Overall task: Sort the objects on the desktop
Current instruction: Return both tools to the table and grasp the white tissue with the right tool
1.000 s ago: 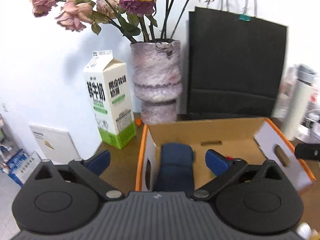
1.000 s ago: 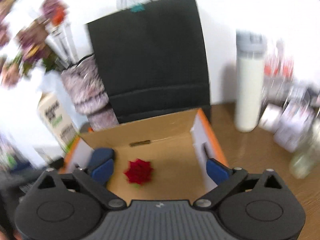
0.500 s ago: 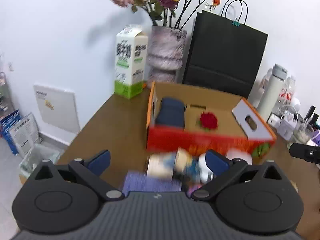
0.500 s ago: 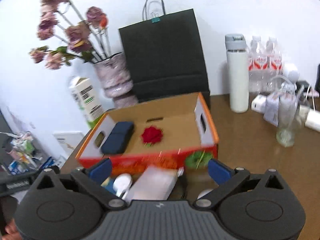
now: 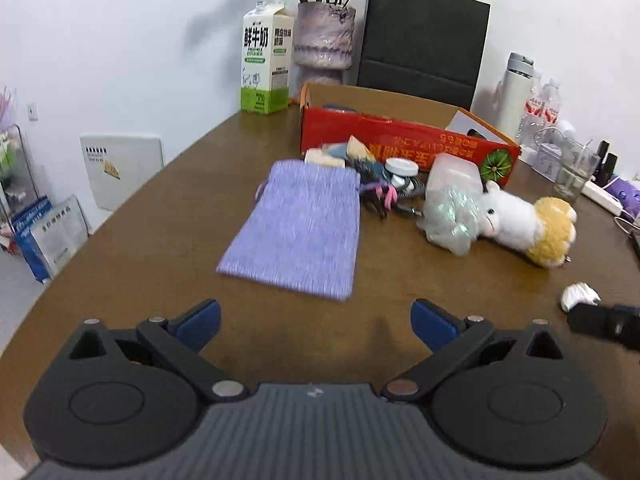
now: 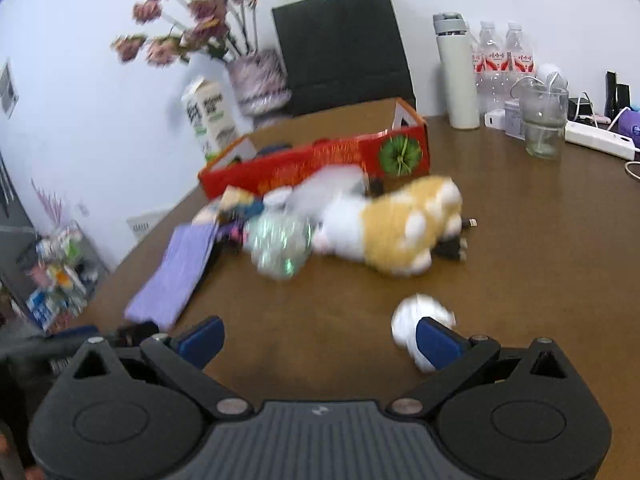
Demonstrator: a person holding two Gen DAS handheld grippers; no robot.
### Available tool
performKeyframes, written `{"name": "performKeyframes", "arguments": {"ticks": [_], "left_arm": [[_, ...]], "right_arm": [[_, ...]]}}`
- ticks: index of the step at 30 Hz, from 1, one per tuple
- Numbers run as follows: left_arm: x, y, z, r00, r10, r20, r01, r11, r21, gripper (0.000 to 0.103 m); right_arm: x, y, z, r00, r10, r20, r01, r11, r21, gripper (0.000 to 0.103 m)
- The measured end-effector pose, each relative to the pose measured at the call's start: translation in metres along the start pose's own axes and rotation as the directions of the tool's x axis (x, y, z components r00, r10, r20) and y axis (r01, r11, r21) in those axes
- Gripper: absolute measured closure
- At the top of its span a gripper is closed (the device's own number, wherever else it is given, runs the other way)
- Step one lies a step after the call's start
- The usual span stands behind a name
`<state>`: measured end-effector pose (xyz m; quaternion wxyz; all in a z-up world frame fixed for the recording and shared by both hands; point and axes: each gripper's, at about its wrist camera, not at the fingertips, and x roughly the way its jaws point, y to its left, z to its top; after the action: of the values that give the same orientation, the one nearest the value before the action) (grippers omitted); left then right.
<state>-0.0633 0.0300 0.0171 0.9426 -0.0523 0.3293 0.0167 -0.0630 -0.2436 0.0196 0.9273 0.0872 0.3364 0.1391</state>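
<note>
A red and orange cardboard box stands on the brown table. In front of it lie a purple cloth pouch, a white and yellow plush toy, a shiny clear bag and a heap of small items. A small white object lies by my right gripper's right finger. My left gripper is open and empty, near the pouch's close end. My right gripper is open and empty.
A milk carton, a flower vase and a black paper bag stand behind the box. A white flask, water bottles, a glass and a power strip stand at the right. The table edge curves on the left.
Both grippers have pulled back and away from the box, from over its inside to above the near table. The pouch, plush toy and loose items have come into view.
</note>
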Motion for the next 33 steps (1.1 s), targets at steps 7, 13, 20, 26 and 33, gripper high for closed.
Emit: {"name": "performKeyframes", "arguments": {"ticks": [7,13,20,26,33], "left_arm": [[0.005,-0.002,-0.013,0.999,0.035,-0.027,-0.035,0.999,0.023,0.000],[0.013,0.006,-0.006,0.999,0.050,0.001,-0.050,0.999,0.020,0.000],[0.040,0.016,0.031,0.997,0.043,0.064,-0.046,0.998,0.044,0.000],[0.091,0.019,0.069,0.999,-0.033,-0.009,0.033,0.999,0.026,0.000],[0.122,0.008,0.076,1.000,0.007,-0.030,-0.004,0.995,0.100,0.045]], "right_arm": [[-0.010,0.001,-0.027,0.998,-0.052,-0.022,0.052,0.998,-0.019,0.001],[-0.007,-0.018,-0.028,0.994,-0.101,0.037,0.101,0.995,0.001,0.014],[0.011,-0.033,-0.018,0.990,-0.127,0.067,0.126,0.992,0.024,0.029],[0.040,-0.030,-0.002,0.985,-0.166,0.055,0.167,0.986,-0.004,0.050],[0.055,-0.016,0.004,0.973,-0.227,0.049,0.231,0.967,-0.109,0.085]]}}
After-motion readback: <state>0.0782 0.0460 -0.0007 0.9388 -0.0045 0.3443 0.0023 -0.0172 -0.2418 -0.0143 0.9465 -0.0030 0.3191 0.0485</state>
